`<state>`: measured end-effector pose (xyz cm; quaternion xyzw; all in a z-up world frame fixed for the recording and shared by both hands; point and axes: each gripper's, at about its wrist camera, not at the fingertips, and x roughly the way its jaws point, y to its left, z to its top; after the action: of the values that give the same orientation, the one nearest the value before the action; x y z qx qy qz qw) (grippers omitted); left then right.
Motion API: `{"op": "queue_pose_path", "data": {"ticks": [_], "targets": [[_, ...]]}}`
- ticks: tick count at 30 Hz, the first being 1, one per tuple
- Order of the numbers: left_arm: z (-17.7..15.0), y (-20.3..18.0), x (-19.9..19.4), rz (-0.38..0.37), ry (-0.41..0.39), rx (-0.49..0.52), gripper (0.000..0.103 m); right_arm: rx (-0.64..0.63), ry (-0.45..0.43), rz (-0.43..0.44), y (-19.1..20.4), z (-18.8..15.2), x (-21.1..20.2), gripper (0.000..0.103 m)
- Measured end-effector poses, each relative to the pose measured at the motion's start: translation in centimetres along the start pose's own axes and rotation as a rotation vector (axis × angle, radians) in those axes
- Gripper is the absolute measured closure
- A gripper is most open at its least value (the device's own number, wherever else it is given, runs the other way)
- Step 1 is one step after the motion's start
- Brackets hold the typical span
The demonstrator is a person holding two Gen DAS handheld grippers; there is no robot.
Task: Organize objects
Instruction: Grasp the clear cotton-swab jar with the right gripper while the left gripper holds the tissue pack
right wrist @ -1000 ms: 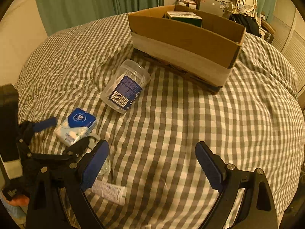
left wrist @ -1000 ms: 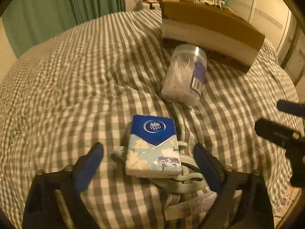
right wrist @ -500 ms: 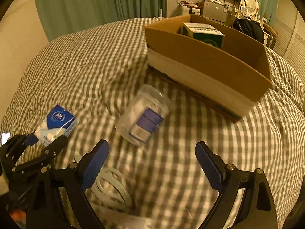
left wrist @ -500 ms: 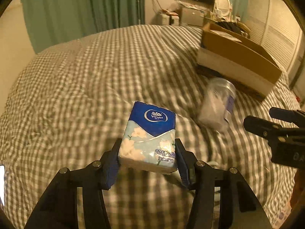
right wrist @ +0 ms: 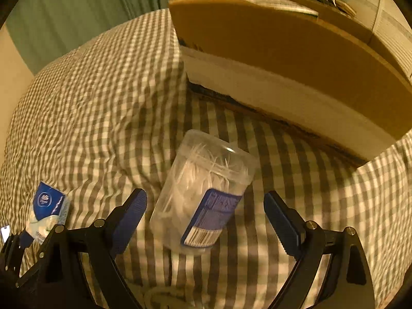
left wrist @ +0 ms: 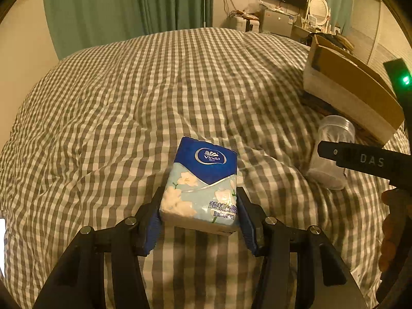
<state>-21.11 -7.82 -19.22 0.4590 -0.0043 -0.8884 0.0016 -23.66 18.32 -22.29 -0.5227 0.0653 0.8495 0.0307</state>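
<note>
Over the checked bed, both tongs at work:
Step in hand, left: judged to be carrying the tissue pack (left wrist: 203, 185) to the cardboard box (left wrist: 352, 87), which sits far right on the bedcover (left wrist: 154, 90). Keep the squeeze steady; the pack is soft and held only by its near end, so it could droop or slip. Lift it clear of the box wall before letting go.
Step in hand, right: judged to be closing in on the clear jar (right wrist: 203, 200), which lies on its side just in front of the box. Centre the jaws across its round body; it may roll on the soft cover, so close slowly and squarely.
Left gripper (left wrist: 199, 221): narrowed onto the tissue pack, a blue pad pressing each side of its near end; the pack juts forward, above the cover.
Right gripper (right wrist: 206, 213): spread wide, the jar's near end between the pads; neither pad appears to touch it.
Box contents: mostly hidden behind its near wall.
</note>
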Motion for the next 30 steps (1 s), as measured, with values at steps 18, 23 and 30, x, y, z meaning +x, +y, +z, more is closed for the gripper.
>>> {"op": "queue_pose_path", "data": {"ticks": [18, 23, 30], "targets": [[1.5, 0.0, -2.4, 0.005, -0.021, -0.010, 0.049, -0.050, 0.003, 0.092, -0.8, -0.5, -2.8, 0.033], [2.6, -1.1, -5.9, -0.007, -0.071, -0.006, 0.049, -0.056, -0.054, 0.110, -1.9, -0.7, -6.9, 0.034], [4.3, -4.4, -10.1, -0.043, -0.139, 0.033, 0.049, -0.070, -0.188, 0.129, -4.5, -0.2, -14.8, 0.035]]}}
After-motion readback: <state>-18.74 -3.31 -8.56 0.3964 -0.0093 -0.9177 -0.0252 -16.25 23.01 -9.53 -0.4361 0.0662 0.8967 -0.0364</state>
